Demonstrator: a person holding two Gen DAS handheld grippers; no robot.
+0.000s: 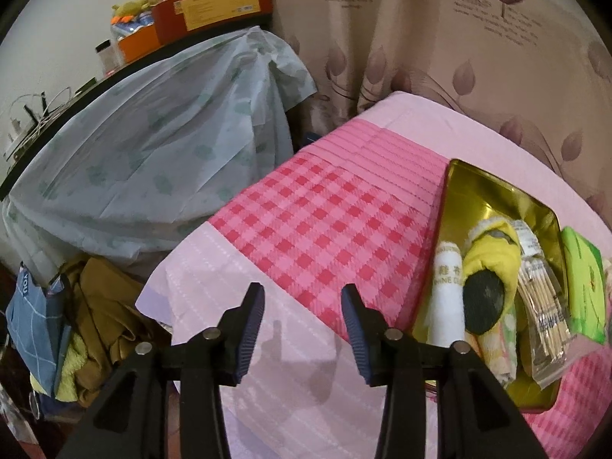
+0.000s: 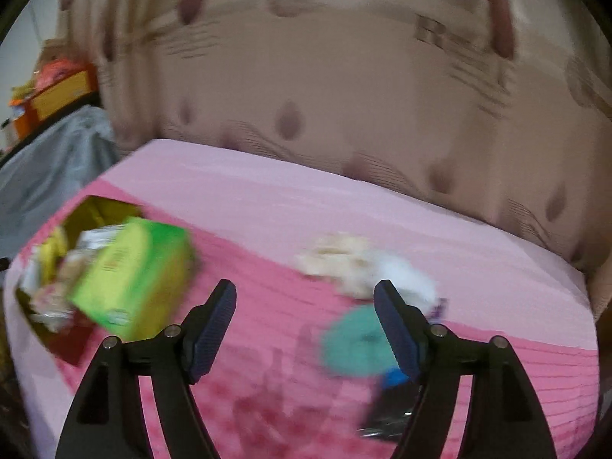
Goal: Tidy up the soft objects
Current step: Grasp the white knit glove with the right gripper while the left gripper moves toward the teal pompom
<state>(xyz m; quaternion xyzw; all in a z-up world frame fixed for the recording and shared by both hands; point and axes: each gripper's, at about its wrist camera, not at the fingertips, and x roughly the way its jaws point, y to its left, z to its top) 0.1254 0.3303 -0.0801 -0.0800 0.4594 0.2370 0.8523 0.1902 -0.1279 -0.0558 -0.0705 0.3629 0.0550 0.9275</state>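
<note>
Left gripper [image 1: 302,306] spread wide, holding nothing, above the pink checked bedspread [image 1: 325,222]. To its right, a gold-lined rectangular tin [image 1: 482,191] holds a white cloth roll [image 1: 445,294], a yellow plush toy with a dark end [image 1: 491,260] and a clear packet of cotton swabs [image 1: 543,306]. Right gripper [image 2: 306,313] also spread wide and empty; view blurred. A green box [image 2: 134,275] sits to its left, a cream fluffy bundle [image 2: 344,264] just ahead, and a teal soft item [image 2: 355,344] by its right finger.
</note>
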